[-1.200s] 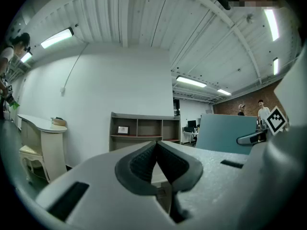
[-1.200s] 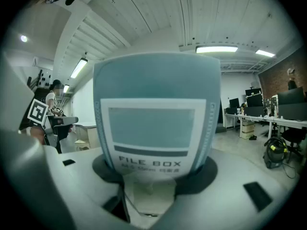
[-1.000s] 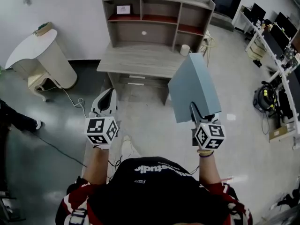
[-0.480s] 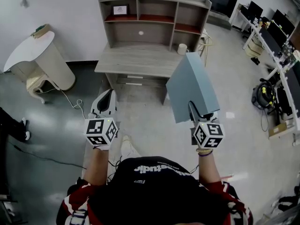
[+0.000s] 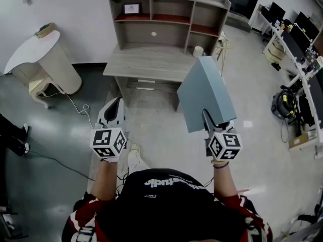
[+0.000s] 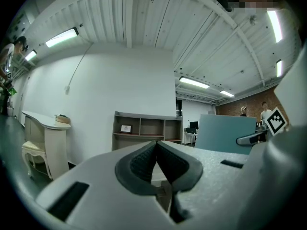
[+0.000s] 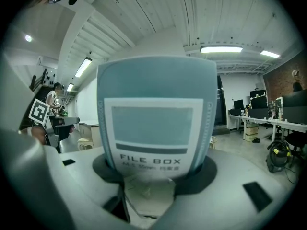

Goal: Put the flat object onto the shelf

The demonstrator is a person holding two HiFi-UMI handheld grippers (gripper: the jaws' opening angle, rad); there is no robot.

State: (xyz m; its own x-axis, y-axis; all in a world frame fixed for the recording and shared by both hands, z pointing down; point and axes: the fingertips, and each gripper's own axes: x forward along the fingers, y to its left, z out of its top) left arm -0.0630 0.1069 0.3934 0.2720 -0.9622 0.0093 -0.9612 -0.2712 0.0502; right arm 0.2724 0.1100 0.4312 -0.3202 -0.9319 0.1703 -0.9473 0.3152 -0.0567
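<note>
Open-plan office or lab workroom. Ahead of the jaws of the left gripper (image 5: 116, 104), a wooden desk (image 5: 149, 63) topped by a shelf (image 5: 169, 15) is set against a white wall (image 5: 75, 9). To the right of the jaws of the right gripper (image 5: 207, 116), rows of worktables (image 7: 271, 122) loaded with monitors (image 5: 305, 23) are seen, backed by a brick wall (image 7: 283, 80). Strip lights (image 7: 228, 49) are mounted on a ribbed ceiling (image 7: 158, 13) above the jaws. A polished grey floor (image 5: 161, 130) is spread below them.
</note>
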